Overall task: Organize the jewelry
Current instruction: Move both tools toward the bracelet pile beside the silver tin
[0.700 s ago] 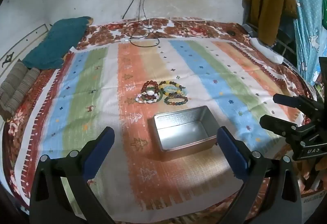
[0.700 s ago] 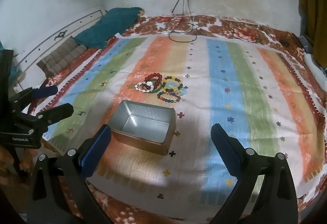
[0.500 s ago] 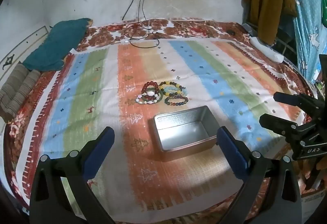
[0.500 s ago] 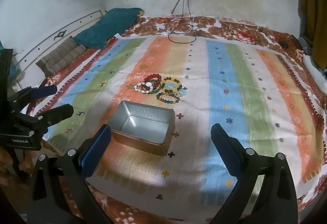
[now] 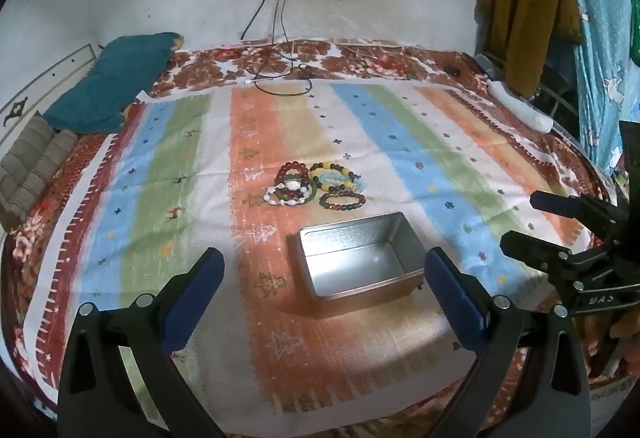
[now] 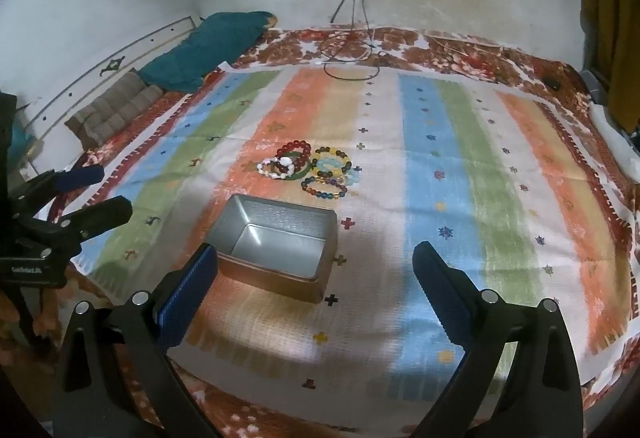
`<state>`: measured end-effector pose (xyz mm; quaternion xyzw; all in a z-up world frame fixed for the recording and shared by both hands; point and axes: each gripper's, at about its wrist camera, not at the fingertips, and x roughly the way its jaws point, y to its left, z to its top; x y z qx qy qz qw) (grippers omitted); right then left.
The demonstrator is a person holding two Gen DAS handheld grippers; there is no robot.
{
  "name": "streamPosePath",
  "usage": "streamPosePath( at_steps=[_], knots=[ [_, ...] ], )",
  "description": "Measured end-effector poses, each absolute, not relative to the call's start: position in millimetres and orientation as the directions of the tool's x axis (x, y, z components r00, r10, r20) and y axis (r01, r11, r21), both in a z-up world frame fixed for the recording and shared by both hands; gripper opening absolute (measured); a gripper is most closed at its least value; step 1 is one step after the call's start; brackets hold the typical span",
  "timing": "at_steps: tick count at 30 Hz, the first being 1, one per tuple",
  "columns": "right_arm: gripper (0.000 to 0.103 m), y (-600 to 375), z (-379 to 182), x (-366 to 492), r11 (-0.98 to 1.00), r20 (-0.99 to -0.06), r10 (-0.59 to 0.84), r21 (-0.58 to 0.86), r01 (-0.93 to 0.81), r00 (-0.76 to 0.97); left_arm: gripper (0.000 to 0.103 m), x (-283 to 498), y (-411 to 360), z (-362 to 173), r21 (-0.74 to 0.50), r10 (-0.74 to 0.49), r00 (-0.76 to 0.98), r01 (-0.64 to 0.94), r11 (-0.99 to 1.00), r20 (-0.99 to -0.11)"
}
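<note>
Several beaded bracelets (image 5: 316,186) lie in a cluster on the striped cloth, just beyond an empty open metal tin (image 5: 356,262). In the right wrist view the bracelets (image 6: 308,170) sit past the tin (image 6: 276,246) too. My left gripper (image 5: 320,286) is open and empty, held above the near side of the tin. My right gripper (image 6: 316,278) is open and empty, near the tin's front right. The right gripper also shows at the right edge of the left wrist view (image 5: 520,222). The left gripper shows at the left edge of the right wrist view (image 6: 100,194).
A striped cloth (image 5: 180,198) covers a bed. A teal pillow (image 5: 112,82) and folded blanket (image 5: 36,166) lie far left. Cables (image 5: 280,78) run from a wall socket. Clothes (image 5: 528,6) hang at the right.
Both views have drifted slightly; the tin and bracelets sit a little lower in the frames. Both grippers stay open and empty.
</note>
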<state>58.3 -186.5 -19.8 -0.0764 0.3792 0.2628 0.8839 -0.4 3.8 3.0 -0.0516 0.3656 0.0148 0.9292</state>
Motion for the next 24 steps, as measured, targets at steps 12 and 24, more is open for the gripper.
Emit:
streamPosePath(
  at_steps=[12, 24],
  knots=[
    [0.099, -186.1, -21.3, 59.7, 0.854, -0.715, 0.401, 0.066, -0.516, 0.572, 0.097, 0.8, 4.1, 0.5, -0.089, -0.009, 0.729, -0.071, 0.994, -0.685],
    [0.099, -186.4, -22.6, 59.6, 0.854, -0.715, 0.402, 0.066, -0.517, 0.572, 0.097, 3.0, 7.1, -2.6, -0.075, 0.014, 0.713, -0.093, 0.993, -0.701]
  ],
)
